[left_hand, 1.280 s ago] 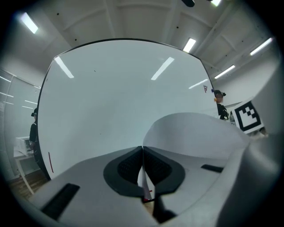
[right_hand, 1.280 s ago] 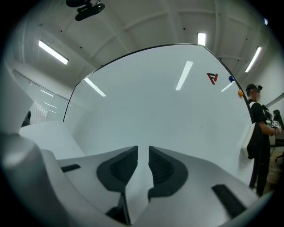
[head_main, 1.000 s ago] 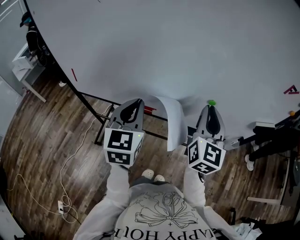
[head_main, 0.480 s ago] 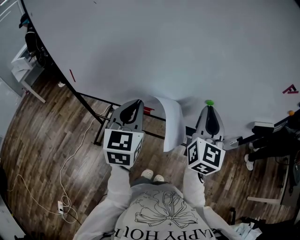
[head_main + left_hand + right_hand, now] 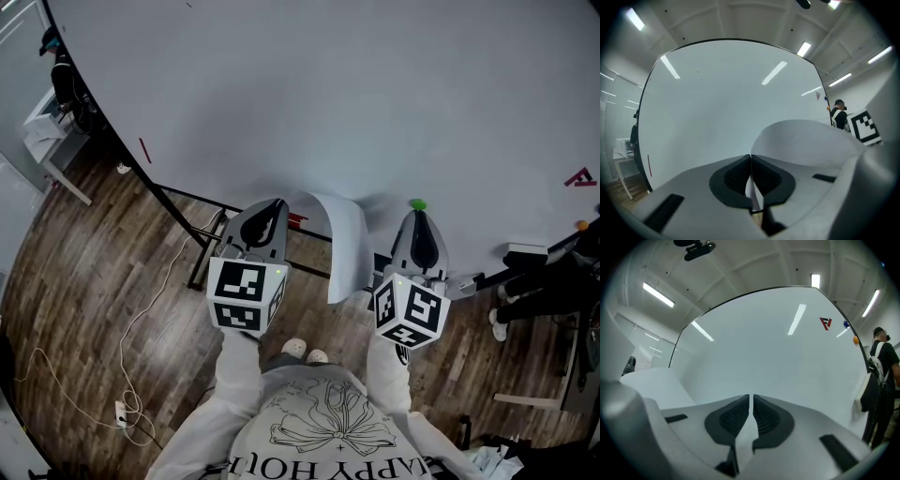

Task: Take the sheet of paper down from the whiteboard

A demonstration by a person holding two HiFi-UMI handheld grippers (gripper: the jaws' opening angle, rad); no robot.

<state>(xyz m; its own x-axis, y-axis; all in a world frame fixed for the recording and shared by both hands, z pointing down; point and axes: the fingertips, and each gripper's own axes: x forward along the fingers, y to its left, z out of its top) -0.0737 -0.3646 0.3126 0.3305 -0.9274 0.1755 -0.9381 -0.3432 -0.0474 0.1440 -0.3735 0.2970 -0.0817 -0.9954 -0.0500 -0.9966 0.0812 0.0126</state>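
Left gripper (image 5: 271, 203) jaws pinch the curling sheet of paper (image 5: 345, 246) at the whiteboard (image 5: 328, 94); right gripper (image 5: 419, 215) jaws are closing, the narrow gap between them bare.

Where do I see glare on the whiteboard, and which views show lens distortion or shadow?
Left gripper view: ceiling lights make bright streaks on the whiteboard, and its frame bulges from the wide lens. Right gripper view: the same glare and bulging, with dark corners. Head view: even light, no glare, only a soft shadow on the board beside the curled sheet of paper.

White sleeves (image 5: 236, 375), flower-print white top (image 5: 323, 427), pale shoes (image 5: 307, 352)
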